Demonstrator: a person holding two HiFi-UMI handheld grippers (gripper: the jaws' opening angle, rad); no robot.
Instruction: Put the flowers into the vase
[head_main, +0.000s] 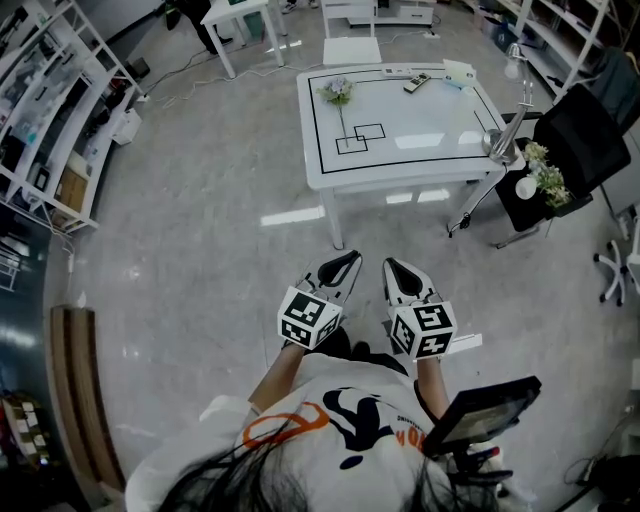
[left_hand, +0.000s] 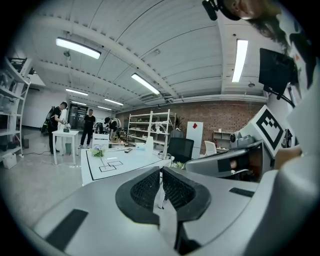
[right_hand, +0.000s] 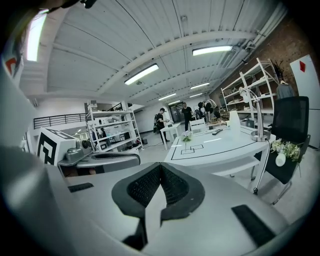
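two shut, empty tools: left gripper (head_main: 345, 262), right gripper (head_main: 391, 266); the flower (head_main: 337, 92) stood upright on the table (head_main: 430, 110), stem vertical, bloom up.

Two grippers (head_main: 350, 260) (head_main: 391, 266), two flower bunches (head_main: 337, 92) (head_main: 548, 178), one lamp (head_main: 505, 140).

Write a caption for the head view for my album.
A person stands with left tongs and right tongs shut and empty, facing a white table where flowers stand.
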